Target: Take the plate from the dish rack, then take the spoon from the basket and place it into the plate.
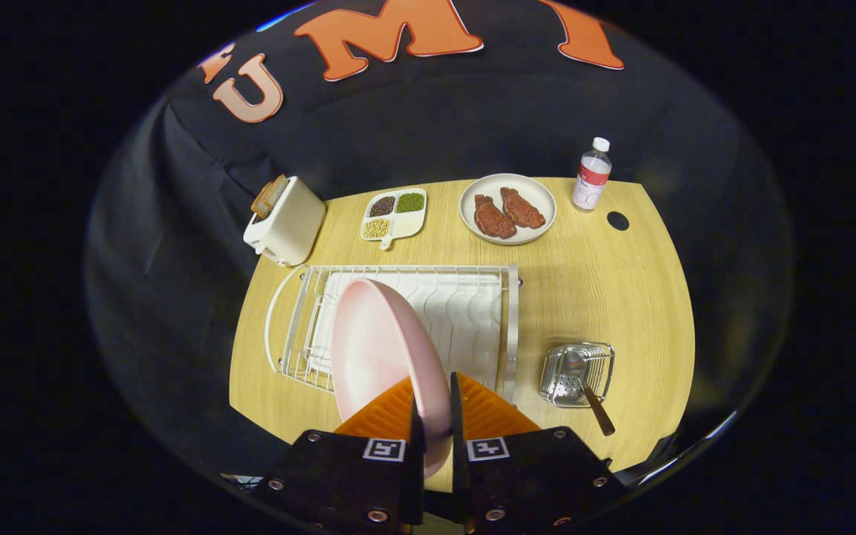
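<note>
gripper (435, 405): closed on rim of pink plate, one finger each side of rim, pointing forward and down over table
plate (380, 349): pink, held on edge, tilted, raised above near part of dish rack
dish rack (472, 305): white wire, on wooden table (606, 290), just ahead of fingers
basket (576, 371): small metal, right of rack, apart from it
spoon (584, 383): bowl lying in basket, dark handle sticking out over near rim
bottle (591, 176): clear, white cap, label too small to read, far right corner
writing: square coded markers on gripper body, nothing legible
far side: toaster (287, 219) with bread, divided tray of beans (394, 213), white plate with two meat pieces (507, 209)
</note>
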